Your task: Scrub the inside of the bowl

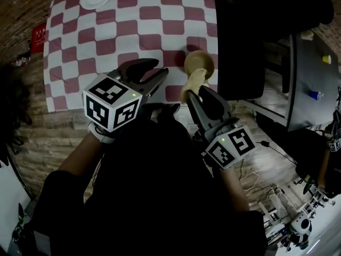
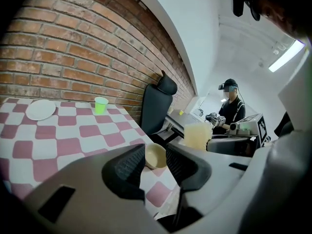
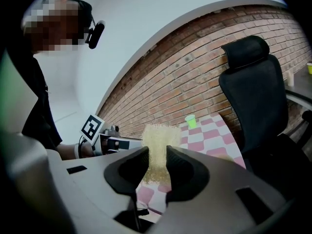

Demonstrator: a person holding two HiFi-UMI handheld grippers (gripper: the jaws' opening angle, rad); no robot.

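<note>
Brick-walled room, table [image 1: 106,41] covered in a red-and-white checked cloth. A small tan bowl [image 1: 199,63] is set near the table's right edge. Right claw [image 1: 196,94] is clenched on a yellow sponge [image 1: 195,80] at the bowl's near rim; contact can't be confirmed. Left claw [image 1: 154,71] is released, empty. Bowl judged light and skid-prone, best pinned by the rim; sponge judged soft

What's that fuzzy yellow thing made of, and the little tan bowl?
The pale yellow scrubbing pad looks like coarse fibrous sponge: fuzzy, grainy edges. The small tan bowl looks smooth and matte, maybe wood or plastic; hard to tell.
</note>
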